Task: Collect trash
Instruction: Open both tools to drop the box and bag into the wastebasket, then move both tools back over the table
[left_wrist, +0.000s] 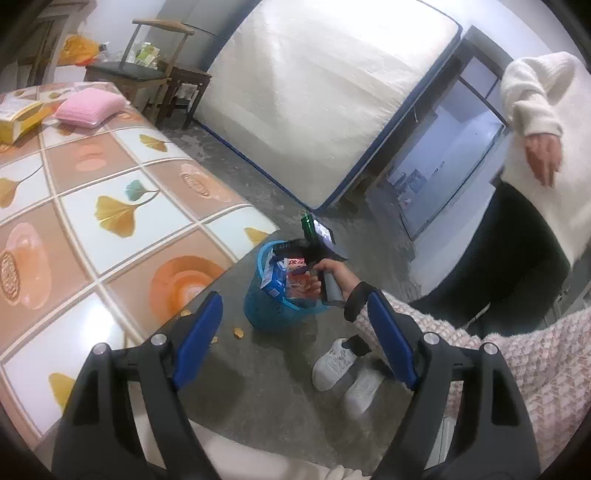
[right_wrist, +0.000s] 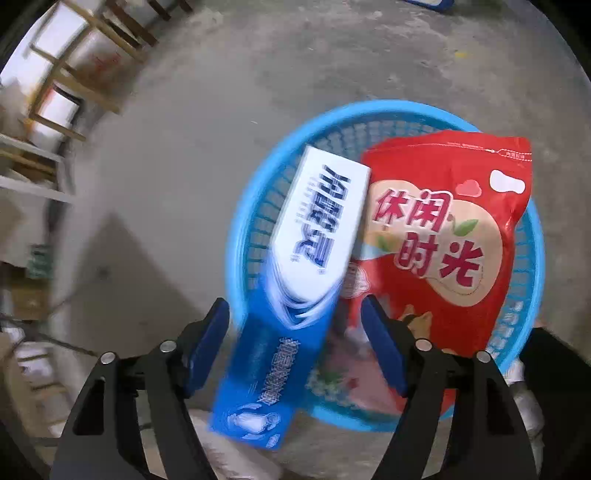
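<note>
Right claw (right_wrist: 295, 343) released above blue basket (right_wrist: 532, 280) on floor; blue-white carton (right_wrist: 295, 295) between its pads, contact blurred, lower end over rim. Red snack bag (right_wrist: 443, 229) in basket, lower part hidden. Left claw (left_wrist: 295, 339) spread, empty.

Left wrist camera sits back, angled down across the concrete floor (left_wrist: 266, 369), taking in the blue basket (left_wrist: 273, 314) from a distance beside the bed (left_wrist: 110, 221). Right wrist camera looks almost straight down, close over the same blue basket (right_wrist: 258, 192). Shared: basket, floor.
</note>
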